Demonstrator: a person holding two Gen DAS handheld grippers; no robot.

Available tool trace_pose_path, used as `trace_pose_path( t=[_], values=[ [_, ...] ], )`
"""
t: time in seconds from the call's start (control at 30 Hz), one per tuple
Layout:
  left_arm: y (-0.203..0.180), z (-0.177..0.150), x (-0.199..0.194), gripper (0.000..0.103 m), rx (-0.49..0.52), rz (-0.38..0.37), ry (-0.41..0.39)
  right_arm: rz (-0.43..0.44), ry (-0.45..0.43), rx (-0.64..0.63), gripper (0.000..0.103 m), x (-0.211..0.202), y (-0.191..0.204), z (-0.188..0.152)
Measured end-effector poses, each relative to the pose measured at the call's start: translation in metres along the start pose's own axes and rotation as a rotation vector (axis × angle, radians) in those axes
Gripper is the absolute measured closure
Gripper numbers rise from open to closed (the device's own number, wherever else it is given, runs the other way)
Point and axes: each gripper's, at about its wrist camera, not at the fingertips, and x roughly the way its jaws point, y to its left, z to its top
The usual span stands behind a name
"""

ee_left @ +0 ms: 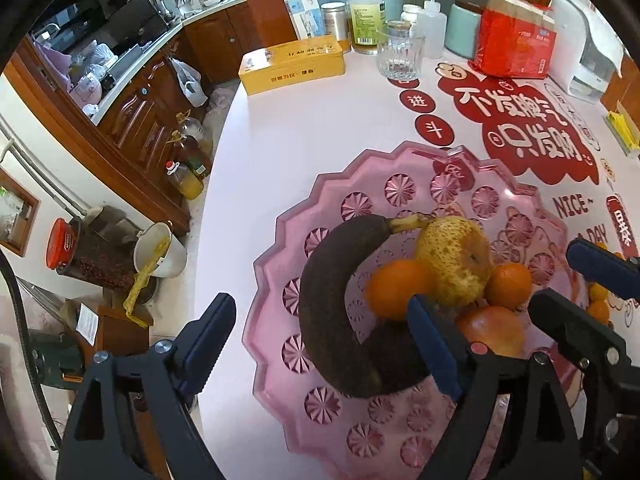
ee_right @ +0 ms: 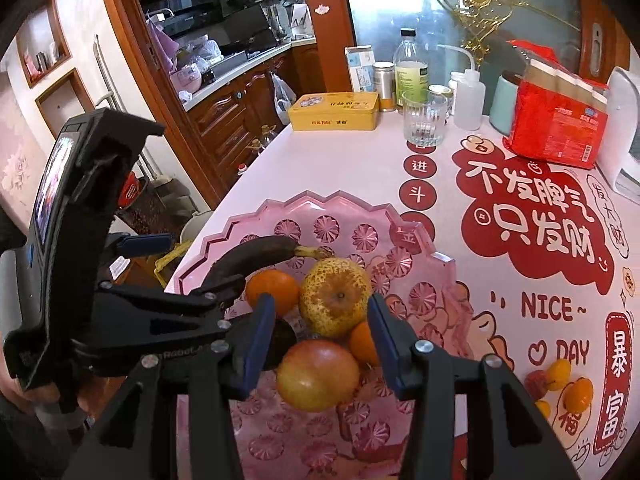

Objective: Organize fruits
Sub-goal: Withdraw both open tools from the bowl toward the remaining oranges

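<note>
Clearly, tablecloth [ee_right: 560,312] reads "NICE DAY" beside tray [ee_right: 420,236].

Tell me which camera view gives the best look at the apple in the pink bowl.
The right wrist view. The apple lies almost fully exposed between the open right gripper fingers in the pink bowl. In the left wrist view, the apple is partly hidden behind gripper parts, with only its upper part showing.

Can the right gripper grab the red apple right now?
Probably yes. The right gripper is open, and the red apple sits between its fingers at the near side of the pink bowl, with nothing on top. The pear lies just behind.
</note>
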Motion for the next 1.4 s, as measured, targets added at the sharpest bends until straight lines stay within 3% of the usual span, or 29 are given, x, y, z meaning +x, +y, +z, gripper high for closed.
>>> trace_pose_path(
  t=[0.63, 0.97, 1.17, 1.4],
  values=[
    [-0.030, -0.049, -0.083, 0.011, 0.028, 0.002, -0.079, -0.007, -0.073, -0.021, 0.054, -0.066, -0.001, -0.031],
    [-0.055, -0.064, -0.093, 0.010, -0.001, -0.012, -0.051, 0.004, -0.065, -0.042, 0.054, -0.086, -0.014, -0.052],
    [-0.087, -0.064, -0.103, 0.010, -0.039, -0.032, -0.057, 0.003, -0.056, -0.043, 0.054, -0.100, -0.042, -0.065],
    [-0.145, -0.054, -0.116, 0.010, -0.076, -0.086, -0.090, -0.038, -0.069, -0.017, 0.054, -0.130, -0.106, -0.073]
  ],
)
